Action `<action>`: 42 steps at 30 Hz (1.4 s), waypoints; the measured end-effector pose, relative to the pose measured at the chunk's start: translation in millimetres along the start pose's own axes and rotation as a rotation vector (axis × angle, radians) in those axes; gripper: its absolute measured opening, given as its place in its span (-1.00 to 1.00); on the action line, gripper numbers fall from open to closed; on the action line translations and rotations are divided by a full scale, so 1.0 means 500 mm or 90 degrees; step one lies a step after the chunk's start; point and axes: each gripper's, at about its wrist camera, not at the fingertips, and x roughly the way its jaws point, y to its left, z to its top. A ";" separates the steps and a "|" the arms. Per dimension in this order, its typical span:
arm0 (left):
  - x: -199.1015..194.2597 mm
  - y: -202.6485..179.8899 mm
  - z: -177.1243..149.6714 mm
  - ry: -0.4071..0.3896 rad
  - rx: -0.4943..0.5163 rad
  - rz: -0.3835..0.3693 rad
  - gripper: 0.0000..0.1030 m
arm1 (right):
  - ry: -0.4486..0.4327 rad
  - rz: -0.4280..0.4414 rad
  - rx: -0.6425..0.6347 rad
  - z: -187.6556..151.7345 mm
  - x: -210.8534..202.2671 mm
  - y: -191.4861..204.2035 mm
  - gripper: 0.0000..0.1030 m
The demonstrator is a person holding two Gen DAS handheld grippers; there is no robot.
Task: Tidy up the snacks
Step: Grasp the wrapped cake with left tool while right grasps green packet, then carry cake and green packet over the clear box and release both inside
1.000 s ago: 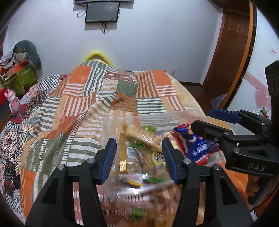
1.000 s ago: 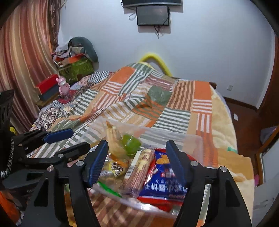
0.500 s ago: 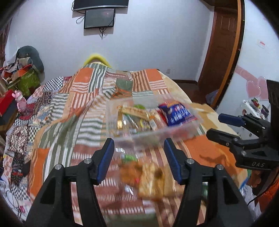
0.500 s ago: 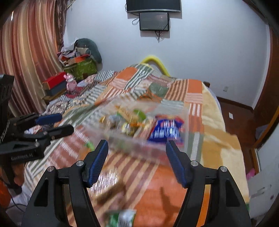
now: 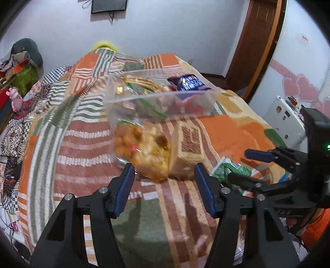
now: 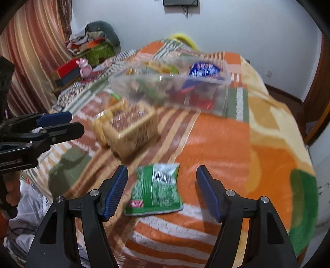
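A clear plastic bin [image 5: 132, 99] [image 6: 222, 90] full of snacks, with a blue packet [image 5: 189, 82] [image 6: 206, 70] inside, sits on the patchwork bedspread [image 5: 82, 156]. In front of it lie a clear bag of orange puffs [image 5: 142, 148], a tan wafer box [image 5: 188, 144] [image 6: 132, 127] and a green packet [image 5: 229, 171] [image 6: 156, 187]. My left gripper [image 5: 165, 185] is open and empty, just short of the puff bag and the box. My right gripper [image 6: 162, 189] is open around the green packet, above it.
The bed's right edge drops to a wooden floor and a brown door [image 5: 253, 45]. A white appliance [image 5: 284, 121] stands at the right. Clutter, a pink toy [image 6: 84, 67] and a striped curtain [image 6: 31, 51] line the left side. A TV [image 5: 109, 5] hangs on the far wall.
Both grippers have pulled back from over the bin toward the bed's near end. The puff bag, the wafer box and the green packet have come into view in front of them.
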 end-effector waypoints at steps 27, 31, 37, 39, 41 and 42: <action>0.158 -0.058 0.049 0.026 0.041 -0.018 -0.28 | -0.059 -0.021 0.057 0.015 -0.036 -0.090 -0.19; 0.136 -0.050 0.061 0.012 0.031 -0.027 -0.30 | -0.076 -0.022 0.054 0.039 -0.044 -0.091 -0.19; 0.093 -0.038 0.098 -0.028 0.018 -0.034 -0.31 | -0.110 -0.022 0.045 0.082 -0.057 -0.086 -0.19; 0.081 -0.035 0.108 -0.039 0.020 -0.036 -0.31 | -0.122 -0.021 0.041 0.098 -0.059 -0.083 -0.19; 0.069 -0.033 0.123 -0.054 0.023 -0.033 -0.31 | -0.132 -0.023 0.037 0.116 -0.060 -0.081 -0.19; 0.064 -0.032 0.130 -0.061 0.024 -0.034 -0.31 | -0.138 -0.022 0.036 0.126 -0.060 -0.080 -0.19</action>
